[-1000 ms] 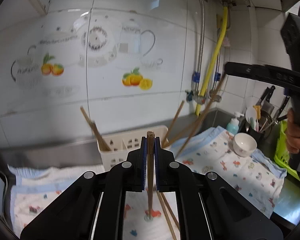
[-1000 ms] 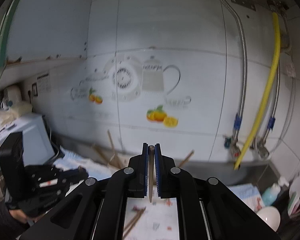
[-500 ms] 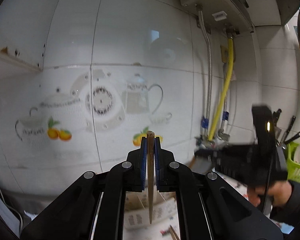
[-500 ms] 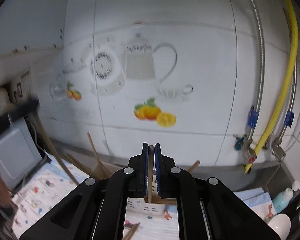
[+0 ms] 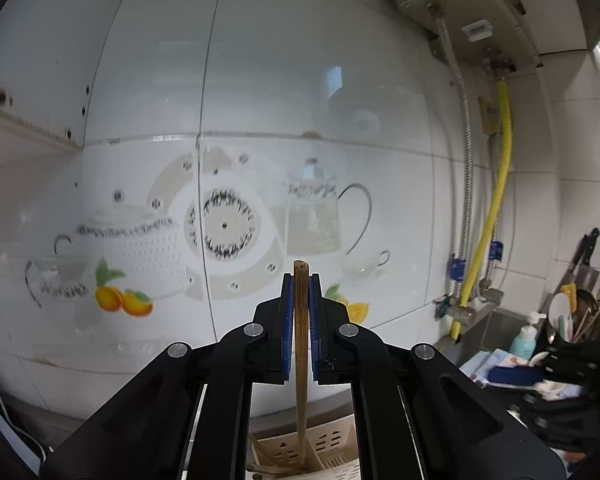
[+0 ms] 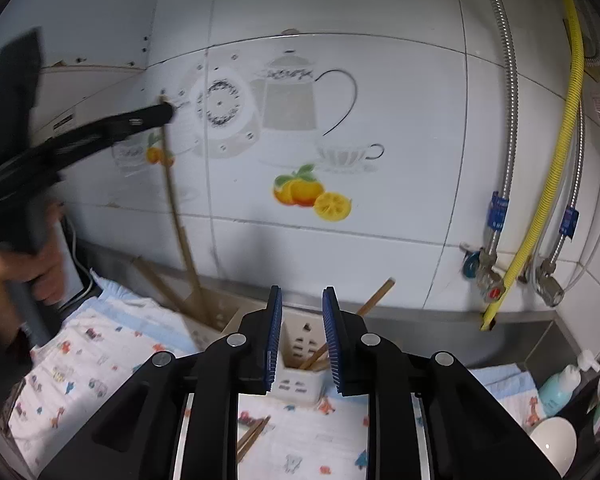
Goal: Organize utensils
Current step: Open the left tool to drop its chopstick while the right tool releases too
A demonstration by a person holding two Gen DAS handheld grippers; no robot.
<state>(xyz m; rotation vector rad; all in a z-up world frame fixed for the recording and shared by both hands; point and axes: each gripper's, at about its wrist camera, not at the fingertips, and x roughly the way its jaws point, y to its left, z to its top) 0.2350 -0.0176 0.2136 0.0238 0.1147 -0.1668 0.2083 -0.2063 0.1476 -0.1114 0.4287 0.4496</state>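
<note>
chopstick [image 5: 301, 344]: wooden, upright | holder [image 6: 300, 364]: cream, slotted, chopsticks inside

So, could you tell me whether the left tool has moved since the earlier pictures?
Yes: the left tool rose; the white utensil basket sits lower in its view.

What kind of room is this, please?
Most likely a home kitchen: a tiled wall with teapot and fruit pictures, a steel counter under water pipes, and a utensil basket holding wooden chopsticks.
</note>
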